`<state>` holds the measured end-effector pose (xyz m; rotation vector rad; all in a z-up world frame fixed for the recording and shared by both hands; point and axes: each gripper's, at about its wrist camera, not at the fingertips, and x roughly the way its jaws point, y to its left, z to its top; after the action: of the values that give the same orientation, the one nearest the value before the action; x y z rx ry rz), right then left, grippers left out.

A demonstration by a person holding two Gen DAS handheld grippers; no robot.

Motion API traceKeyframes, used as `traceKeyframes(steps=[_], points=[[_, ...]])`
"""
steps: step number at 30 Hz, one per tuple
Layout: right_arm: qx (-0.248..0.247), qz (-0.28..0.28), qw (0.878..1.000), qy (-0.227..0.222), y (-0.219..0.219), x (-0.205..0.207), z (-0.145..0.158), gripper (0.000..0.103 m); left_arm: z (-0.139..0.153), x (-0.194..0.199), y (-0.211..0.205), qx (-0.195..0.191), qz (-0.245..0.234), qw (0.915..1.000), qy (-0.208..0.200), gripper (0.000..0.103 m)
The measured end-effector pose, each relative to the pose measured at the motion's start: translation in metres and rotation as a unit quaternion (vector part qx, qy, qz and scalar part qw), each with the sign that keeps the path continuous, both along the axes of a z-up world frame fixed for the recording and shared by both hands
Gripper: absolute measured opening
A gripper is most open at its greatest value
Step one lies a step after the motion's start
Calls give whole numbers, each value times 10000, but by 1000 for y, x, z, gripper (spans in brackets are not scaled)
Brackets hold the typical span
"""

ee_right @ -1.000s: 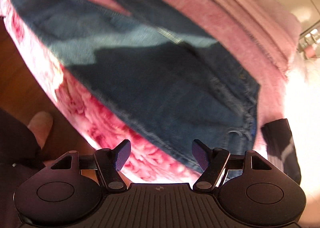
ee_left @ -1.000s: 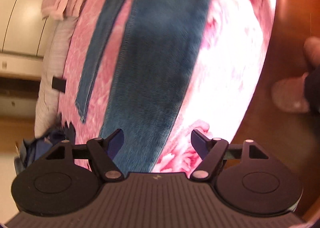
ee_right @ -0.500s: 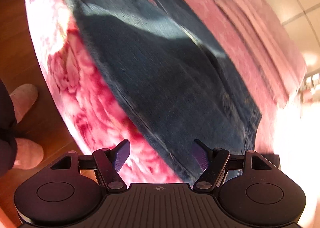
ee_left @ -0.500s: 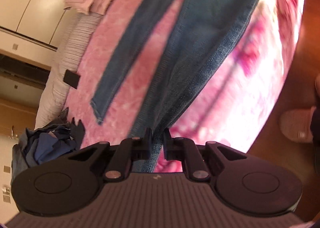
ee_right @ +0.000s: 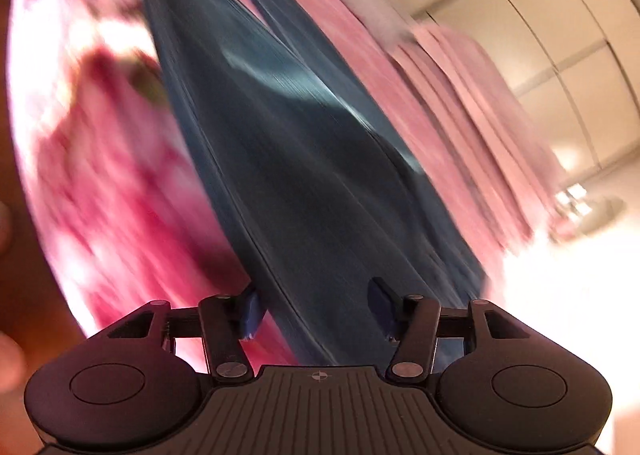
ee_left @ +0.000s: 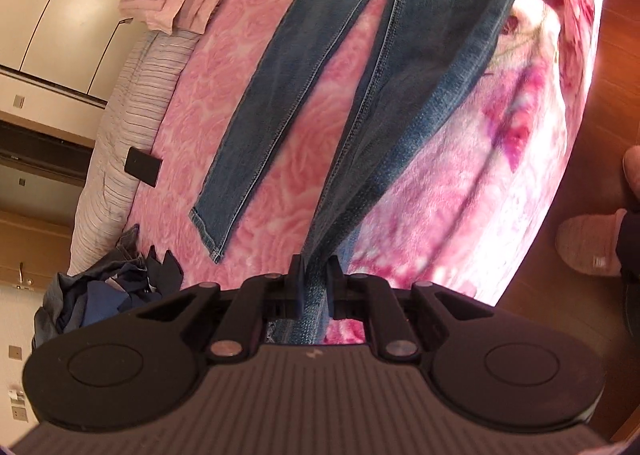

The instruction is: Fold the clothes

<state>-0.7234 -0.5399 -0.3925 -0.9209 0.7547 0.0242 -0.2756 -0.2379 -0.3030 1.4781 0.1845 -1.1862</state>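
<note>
Denim sits pinched between my left gripper jaws: the hem end of one leg of the jeans, lifted off the pink blanket while the other leg lies flat beside it. My right gripper has its jaws spread, just been closing, with the waist edge between them but not yet pressed, as far as the blur lets me judge. I should seat that edge deep before clamping, then carry both ends together so the legs stack evenly. A second ago my left jaws stood wide over flat denim; the right hovered higher.
</note>
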Motion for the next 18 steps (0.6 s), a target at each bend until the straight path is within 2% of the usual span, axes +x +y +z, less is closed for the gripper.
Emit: traceKeyframes(steps=[4, 5, 6, 8, 14, 18], points=[[-460, -557, 9967, 360, -63, 7, -9, 52, 0, 2, -9, 51, 46, 10000, -39, 10], [-530, -631, 9955, 459, -76, 9, -9, 40, 2, 1, -11, 58, 65, 10000, -46, 10], [-565, -623, 9948, 580, -82, 12, -7, 18, 5, 1, -14, 66, 87, 9999, -49, 10], [-570, -581, 9938, 752, -87, 18, 3, 11, 16, 1, -18, 55, 109, 9999, -82, 9], [-502, -571, 9944, 731, -94, 40, 79, 8, 78, 10, -34, 38, 17, 9999, -163, 9], [-579, -373, 9957, 622, -103, 63, 136, 7, 117, 30, -61, 60, 20, 10000, -17, 9]])
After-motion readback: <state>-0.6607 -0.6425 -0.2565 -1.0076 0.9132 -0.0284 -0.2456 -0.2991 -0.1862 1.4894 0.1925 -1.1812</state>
